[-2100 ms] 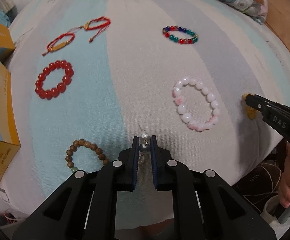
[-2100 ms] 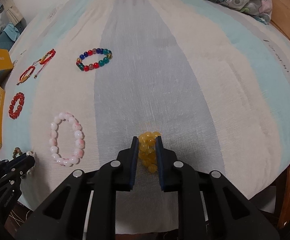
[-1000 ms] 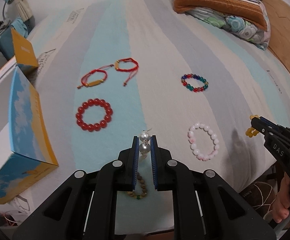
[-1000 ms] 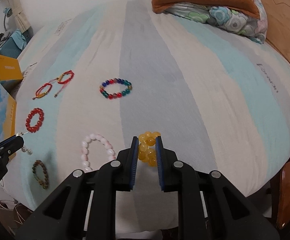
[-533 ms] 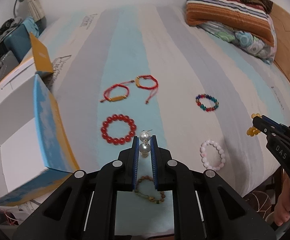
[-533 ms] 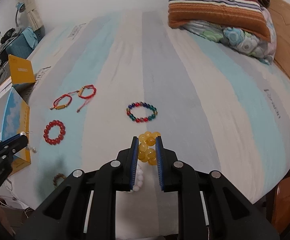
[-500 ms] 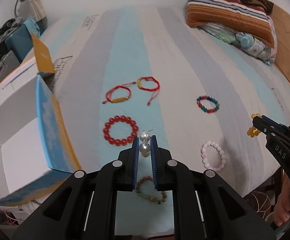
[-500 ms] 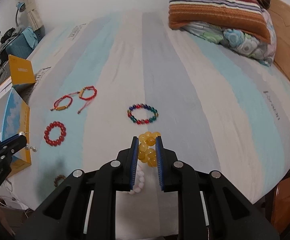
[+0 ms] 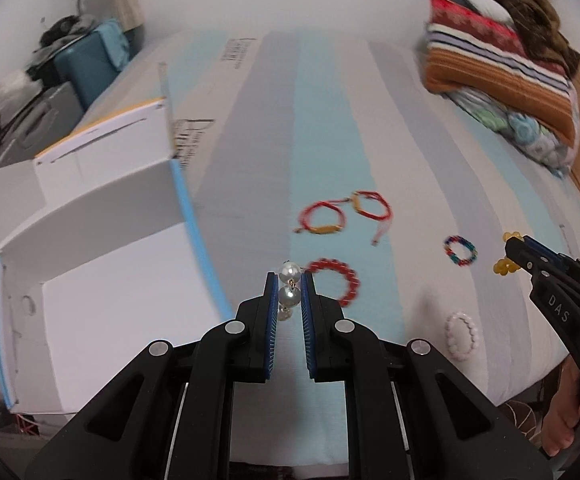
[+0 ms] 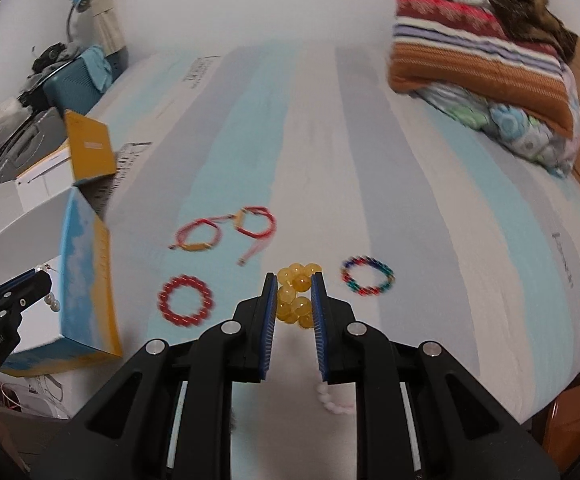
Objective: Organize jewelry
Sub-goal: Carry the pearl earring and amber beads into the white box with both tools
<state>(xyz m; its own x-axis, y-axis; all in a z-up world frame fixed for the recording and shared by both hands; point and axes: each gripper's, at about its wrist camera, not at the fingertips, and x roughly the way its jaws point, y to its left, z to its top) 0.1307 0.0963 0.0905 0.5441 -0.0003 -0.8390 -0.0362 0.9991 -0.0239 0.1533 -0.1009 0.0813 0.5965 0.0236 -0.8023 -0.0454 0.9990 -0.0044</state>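
Observation:
My left gripper [image 9: 289, 294] is shut on a pearl earring [image 9: 290, 288], held in the air near the right wall of the open white box [image 9: 101, 276]. It also shows in the right wrist view [image 10: 29, 280], over the box [image 10: 85, 280]. My right gripper [image 10: 294, 296] is shut on a yellow bead bracelet [image 10: 296, 300], lifted above the striped bed [image 10: 370, 160]. It shows at the right of the left wrist view [image 9: 516, 254]. On the bed lie a red bead bracelet [image 9: 336, 280], two red cord bracelets [image 9: 346, 212], a multicolour bracelet [image 9: 460, 251] and a pink-white bracelet [image 9: 462, 334].
Folded blankets and a pillow [image 10: 482, 64] sit at the far right of the bed. A teal case and clutter [image 9: 85, 56] stand beyond the box at the left. The box's yellow lid flap [image 10: 89, 148] stands open.
Both grippers have risen and moved left with their loads. The left one now hangs by the open box. The jewellery on the bed has not moved.

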